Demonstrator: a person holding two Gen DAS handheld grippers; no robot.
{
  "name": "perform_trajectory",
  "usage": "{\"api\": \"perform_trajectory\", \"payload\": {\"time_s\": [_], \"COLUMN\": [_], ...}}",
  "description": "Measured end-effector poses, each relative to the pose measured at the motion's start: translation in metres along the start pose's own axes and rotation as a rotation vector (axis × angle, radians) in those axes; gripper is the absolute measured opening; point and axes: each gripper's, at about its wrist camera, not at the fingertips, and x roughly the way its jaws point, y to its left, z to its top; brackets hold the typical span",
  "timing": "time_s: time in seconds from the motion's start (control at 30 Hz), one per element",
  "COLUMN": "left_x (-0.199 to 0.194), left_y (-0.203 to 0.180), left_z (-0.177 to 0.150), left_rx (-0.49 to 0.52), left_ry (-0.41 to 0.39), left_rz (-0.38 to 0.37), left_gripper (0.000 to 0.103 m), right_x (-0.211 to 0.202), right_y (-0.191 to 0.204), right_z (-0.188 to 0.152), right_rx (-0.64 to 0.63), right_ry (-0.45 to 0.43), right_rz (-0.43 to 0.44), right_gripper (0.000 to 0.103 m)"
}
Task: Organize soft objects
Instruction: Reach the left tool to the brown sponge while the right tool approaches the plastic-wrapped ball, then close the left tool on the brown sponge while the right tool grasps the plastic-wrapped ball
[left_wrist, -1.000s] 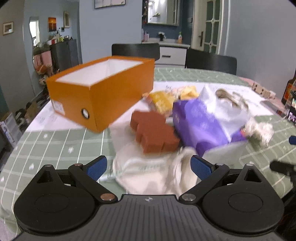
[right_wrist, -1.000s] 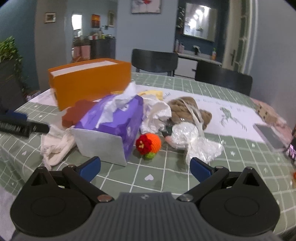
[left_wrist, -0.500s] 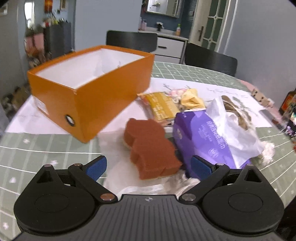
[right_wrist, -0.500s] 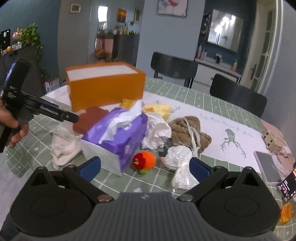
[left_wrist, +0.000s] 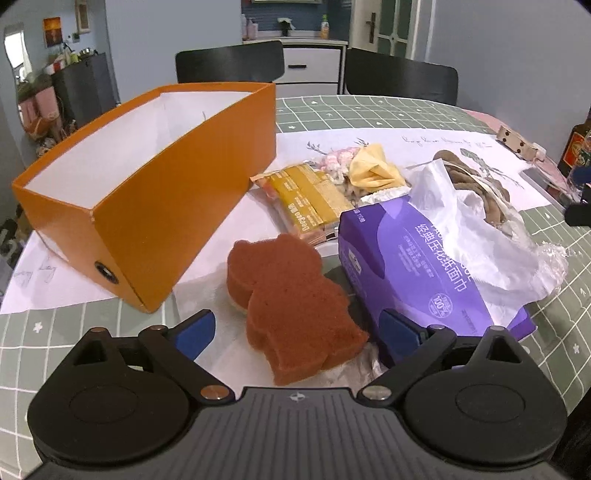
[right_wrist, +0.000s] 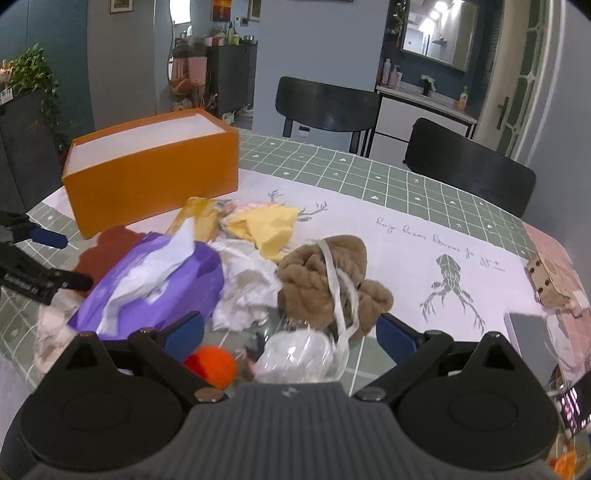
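Orange cardboard, white inside: the open box (left_wrist: 147, 173) sits on the far left of the table (left_wrist: 369, 110), which wears a green checked cloth. Your left gripper (left_wrist: 297, 334) has its jaws spread wide, gripping nothing. Between its blue fingertips (left_wrist: 194, 332) lies a reddish-brown sponge (left_wrist: 291, 302) shaped like a bear, resting on pale cloth just beside the box's near corner. Touching the sponge's right side is a purple tissue pack (left_wrist: 424, 269) with white tissue spilling from its top. Behind the sponge lies a yellow snack packet (left_wrist: 310, 199), and beyond that a crumpled yellow cloth (left_wrist: 373, 170).

Your right gripper (right_wrist: 290, 334) is also spread wide and holds nothing. It hangs over a crinkled clear plastic bag (right_wrist: 295, 354) and a small orange ball (right_wrist: 212, 363), both close under the fingers. Just past them sits a brown plush bundle (right_wrist: 325, 280) crossed by a white strap. White crumpled tissue (right_wrist: 247, 288) lies between the bundle and the purple pack. The left gripper shows at that view's left edge, near the sponge.
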Motion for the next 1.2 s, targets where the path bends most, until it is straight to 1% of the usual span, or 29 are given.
{"api": "perform_trajectory", "payload": {"time_s": [0.13, 0.2, 0.27, 0.33, 0.37, 0.43, 0.57, 0.63, 0.8, 0.83, 0.9, 0.93, 1.03, 1.2], "left_x": [0.012, 0.018, 0.023, 0.026, 0.026, 0.027, 0.033, 0.035, 0.035, 0.034, 0.034, 0.033, 0.028, 0.014], "left_y": [0.009, 0.01, 0.006, 0.002, 0.001, -0.001, -0.005, -0.007, -0.003, -0.003, 0.0, 0.002, 0.01, 0.018], "left_z": [0.006, 0.007, 0.007, 0.006, 0.006, 0.005, 0.004, 0.003, 0.002, 0.002, 0.002, 0.002, 0.004, 0.005], "left_rx": [-0.037, -0.038, -0.018, 0.001, 0.004, 0.006, 0.019, 0.025, 0.01, 0.011, -0.001, -0.013, -0.045, -0.059], "left_ry": [0.053, 0.063, 0.075, 0.074, 0.07, 0.072, 0.084, 0.074, 0.062, 0.057, 0.057, 0.055, 0.036, 0.011], "left_rz": [-0.027, -0.035, -0.007, 0.034, 0.041, 0.037, 0.053, 0.05, 0.041, 0.029, 0.004, -0.003, -0.012, -0.038], "left_gripper": [0.103, 0.103, 0.103, 0.103, 0.103, 0.103, 0.103, 0.103, 0.103, 0.1, 0.088, 0.086, 0.082, 0.081], "right_x": [0.015, 0.023, 0.03, 0.036, 0.038, 0.04, 0.04, 0.042, 0.054, 0.056, 0.06, 0.061, 0.066, 0.073], "right_y": [-0.005, -0.009, -0.013, -0.017, -0.019, -0.021, -0.023, -0.022, -0.018, -0.017, -0.017, -0.017, -0.017, -0.014], "right_z": [0.011, 0.012, 0.009, 0.004, 0.002, -0.002, -0.004, -0.005, -0.012, -0.014, -0.017, -0.018, -0.021, -0.026], "right_rx": [-0.012, -0.004, 0.01, 0.027, 0.033, 0.041, 0.049, 0.045, 0.013, 0.005, 0.0, 0.001, 0.003, -0.011], "right_ry": [0.023, 0.035, 0.05, 0.068, 0.076, 0.088, 0.087, 0.091, 0.134, 0.144, 0.16, 0.165, 0.183, 0.213], "right_rz": [0.015, 0.025, 0.037, 0.048, 0.052, 0.057, 0.057, 0.059, 0.05, 0.046, 0.046, 0.048, 0.051, 0.058], "right_gripper": [0.099, 0.099, 0.099, 0.099, 0.099, 0.099, 0.1, 0.1, 0.1, 0.1, 0.1, 0.1, 0.1, 0.1]}}
